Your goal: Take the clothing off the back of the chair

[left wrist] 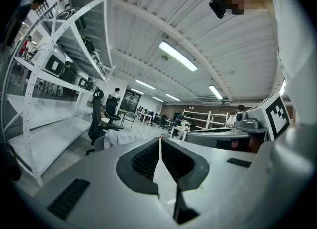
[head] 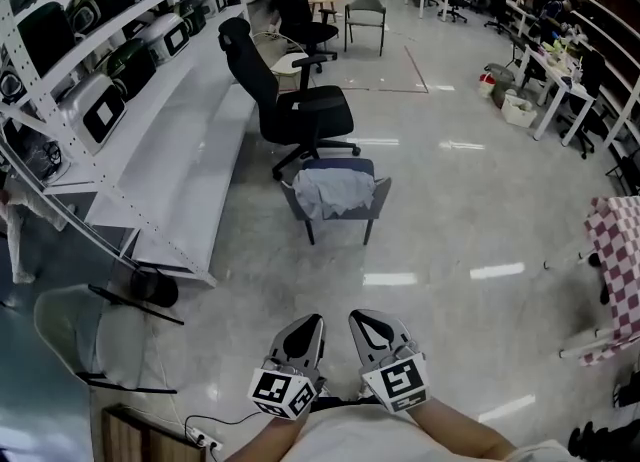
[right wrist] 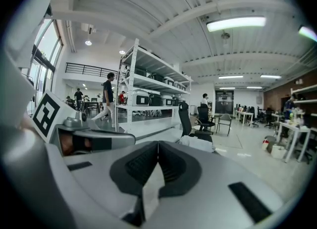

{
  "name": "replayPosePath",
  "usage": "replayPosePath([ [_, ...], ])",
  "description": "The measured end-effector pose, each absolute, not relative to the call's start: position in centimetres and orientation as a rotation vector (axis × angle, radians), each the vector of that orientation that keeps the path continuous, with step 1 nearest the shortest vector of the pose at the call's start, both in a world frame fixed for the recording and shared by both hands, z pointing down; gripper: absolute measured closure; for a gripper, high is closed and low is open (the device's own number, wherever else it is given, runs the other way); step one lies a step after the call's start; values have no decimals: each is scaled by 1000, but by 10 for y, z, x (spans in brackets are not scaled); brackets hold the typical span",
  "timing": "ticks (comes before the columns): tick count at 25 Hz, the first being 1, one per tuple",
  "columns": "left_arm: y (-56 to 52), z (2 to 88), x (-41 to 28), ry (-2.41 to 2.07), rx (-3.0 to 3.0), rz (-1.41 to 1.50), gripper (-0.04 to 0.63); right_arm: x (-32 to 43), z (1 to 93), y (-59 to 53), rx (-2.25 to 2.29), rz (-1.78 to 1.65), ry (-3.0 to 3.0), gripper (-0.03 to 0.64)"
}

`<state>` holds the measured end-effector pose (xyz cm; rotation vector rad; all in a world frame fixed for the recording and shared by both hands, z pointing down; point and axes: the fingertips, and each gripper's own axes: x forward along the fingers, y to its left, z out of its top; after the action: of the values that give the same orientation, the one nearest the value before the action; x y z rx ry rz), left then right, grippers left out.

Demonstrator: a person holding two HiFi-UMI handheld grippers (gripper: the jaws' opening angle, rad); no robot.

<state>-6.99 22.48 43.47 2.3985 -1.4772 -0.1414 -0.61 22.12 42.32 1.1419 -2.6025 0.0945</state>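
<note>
Nothing of the task is done yet, as far as the views show. The clothing (head: 335, 190), a pale grey garment, lies draped over the back of the grey chair (head: 380, 195), which stands in the middle of the floor, well apart from both grippers. Just beyond it, farther off, is a black office chair (head: 295, 110).

The left gripper (head: 306, 332) and the right gripper (head: 372, 330) are held side by side at the near edge of the head view, close to the person's body. In the left gripper view the jaws (left wrist: 160, 139) are closed with nothing between them, and the clothing (left wrist: 116, 138) shows small, far off to the left. The right gripper view shows the same: jaws (right wrist: 158, 143) pressed together and bare, the clothing (right wrist: 198, 143) just past their tips in the picture but far away in the room.

I judge that everything is left to do: walk up to the chair, part the jaws, pinch the fabric and lift it clear of the back.

As for things that hold others, the long white shelving rack (head: 150, 155) runs along the left. Its upper shelves carry a row of boxy appliances (head: 100, 110), while the broad low shelf looks bare. By a far right bench sits a small white bin (head: 520, 110); what is in it is too small to tell.
</note>
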Motion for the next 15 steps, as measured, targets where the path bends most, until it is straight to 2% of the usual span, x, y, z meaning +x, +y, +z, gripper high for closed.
replayPosePath([
  [15, 212, 436, -25, -1616, 2300, -169, 575, 51, 423, 213, 1033, 91, -2682, 600],
])
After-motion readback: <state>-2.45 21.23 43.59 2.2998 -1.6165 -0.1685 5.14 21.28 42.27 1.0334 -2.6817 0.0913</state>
